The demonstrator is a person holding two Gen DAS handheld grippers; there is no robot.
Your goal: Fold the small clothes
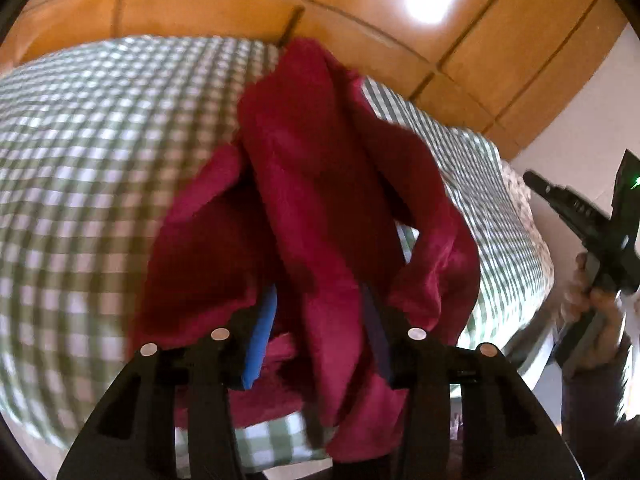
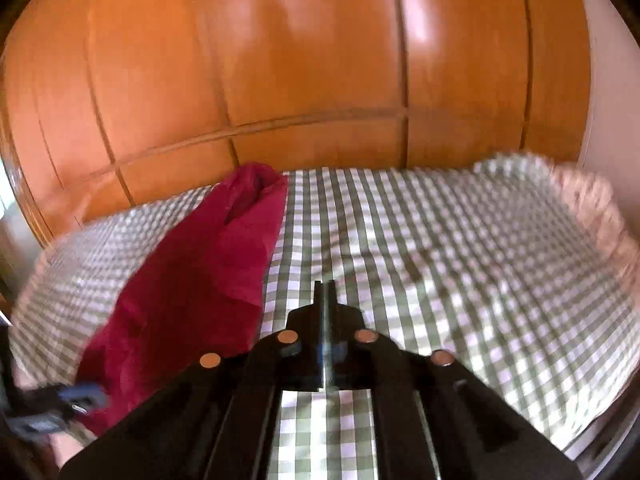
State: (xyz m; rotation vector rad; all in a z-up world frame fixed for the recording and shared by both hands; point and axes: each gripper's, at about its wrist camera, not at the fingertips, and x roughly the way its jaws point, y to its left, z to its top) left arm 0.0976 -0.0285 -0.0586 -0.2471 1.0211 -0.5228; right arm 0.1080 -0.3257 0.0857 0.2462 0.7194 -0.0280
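A dark red fleece garment [image 1: 320, 160] lies bunched over my left gripper [image 1: 320, 312], and one thick fold runs between the two blue pads [image 1: 260, 332]. The jaws stand apart, with a shadowed gap beside the left pad, and the cloth hides the fingertips. In the right wrist view the garment [image 2: 200, 280] stretches from the bed's far edge down to the left gripper [image 2: 76, 398] at the lower left. My right gripper [image 2: 325, 292] hovers over the bedcover to the right of the garment, its fingers together with nothing in them. It also shows at the right edge of the left wrist view [image 1: 580, 216].
A green-and-white checked bedcover [image 2: 440, 260] spreads wide to the right of the garment. Orange wooden wardrobe doors [image 2: 280, 80] stand right behind the bed. A person's hand [image 1: 600, 308] holds the right gripper beside the bed's right edge, near a white wall [image 1: 568, 152].
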